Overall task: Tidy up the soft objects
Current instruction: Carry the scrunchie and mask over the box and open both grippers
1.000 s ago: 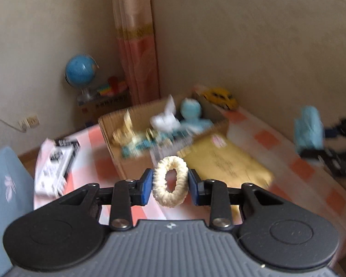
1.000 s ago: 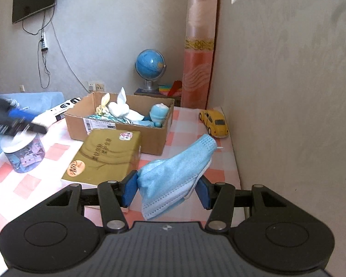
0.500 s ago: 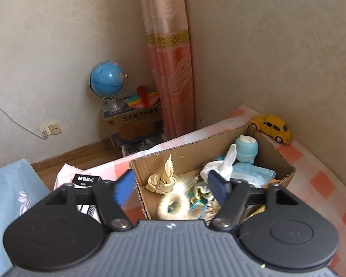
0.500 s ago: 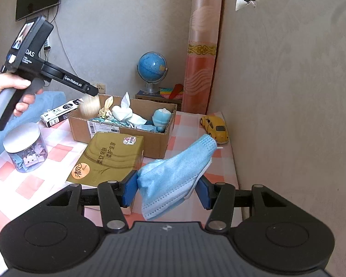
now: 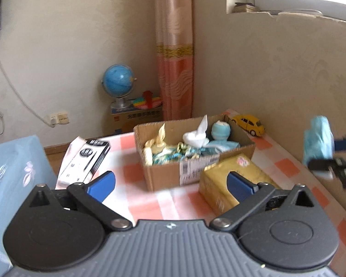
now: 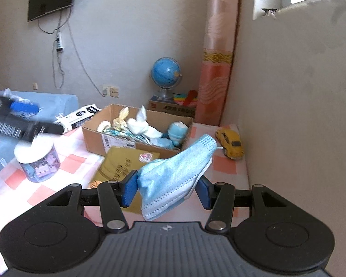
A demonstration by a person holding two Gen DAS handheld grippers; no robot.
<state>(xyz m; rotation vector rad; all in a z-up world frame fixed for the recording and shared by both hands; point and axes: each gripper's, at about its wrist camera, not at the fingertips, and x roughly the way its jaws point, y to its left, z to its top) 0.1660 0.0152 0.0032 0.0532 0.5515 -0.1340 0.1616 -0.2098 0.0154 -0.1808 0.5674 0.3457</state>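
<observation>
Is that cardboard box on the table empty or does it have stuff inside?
Partly filled: the cardboard box holds soft items.

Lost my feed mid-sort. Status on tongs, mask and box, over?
Left tongs empty, jaws just opened wide. Right tongs clamped on blue face mask. Cardboard box ahead, top open; gold packet lies between, low.

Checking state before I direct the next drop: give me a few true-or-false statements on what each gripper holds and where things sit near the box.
1. The right gripper is shut on the blue face mask. True.
2. The left gripper holds a fluffy ring. False: its jaws have just been opening and are empty.
3. The yellow toy car is inside the cardboard box. False: it sits on the checked cloth beside the box.
4. The gold package lies in front of the box. True.
</observation>
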